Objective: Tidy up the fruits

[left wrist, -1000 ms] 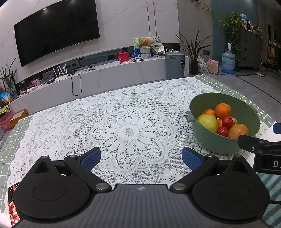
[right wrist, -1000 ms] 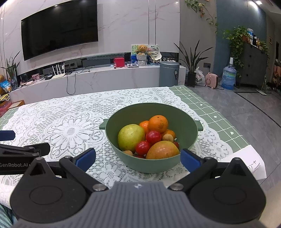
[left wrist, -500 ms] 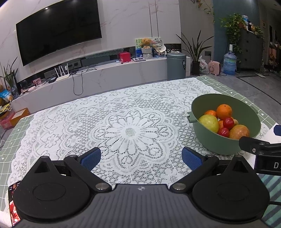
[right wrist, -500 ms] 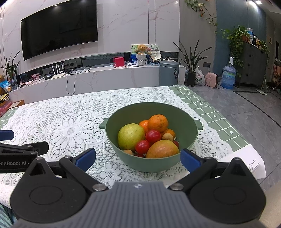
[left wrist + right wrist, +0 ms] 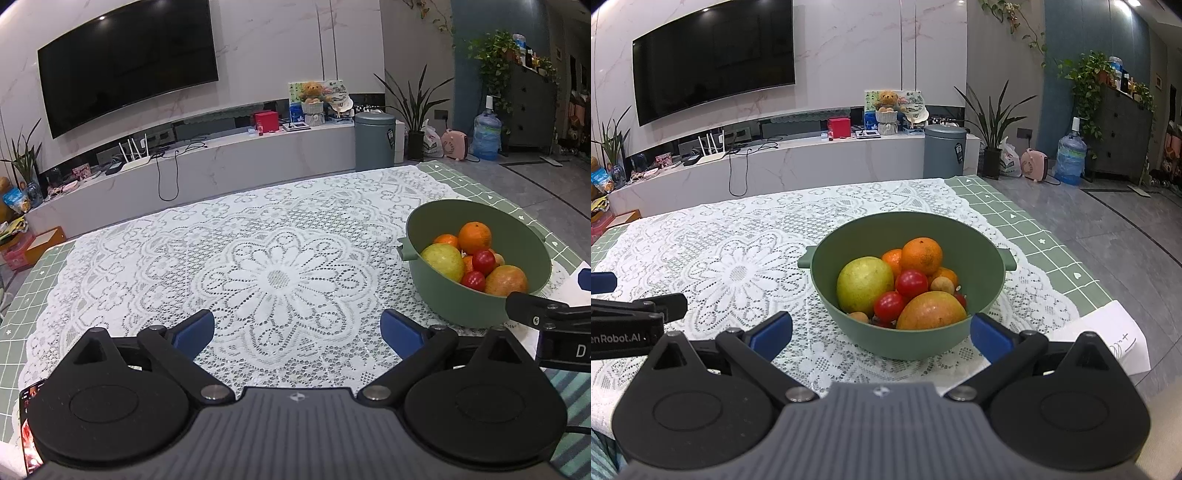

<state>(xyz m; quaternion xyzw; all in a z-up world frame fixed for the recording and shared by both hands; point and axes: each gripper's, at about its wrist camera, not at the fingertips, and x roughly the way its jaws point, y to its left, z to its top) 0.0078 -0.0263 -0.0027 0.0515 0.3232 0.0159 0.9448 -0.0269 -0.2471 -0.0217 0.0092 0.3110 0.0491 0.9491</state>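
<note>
**Lace, matt bowl, glossy fruit**

A white openwork lace cloth (image 5: 738, 273) covers the bench over a smooth green gridded mat (image 5: 1027, 229). The round matt green bowl (image 5: 960, 240) looks like plastic. Its small red tomatoes (image 5: 911, 283) shine; the orange (image 5: 921, 256) has dull, pitted skin. The right tool (image 5: 881, 332) is matt black plastic with blue pads (image 5: 990, 338).

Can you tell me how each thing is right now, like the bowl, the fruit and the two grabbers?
Green bowl: upright on the lace cloth, full of fruit.
Orange: on top of the pile.
Mango: at the front, inside the bowl.
Left gripper: open, empty.
Right gripper: open, empty.
</note>
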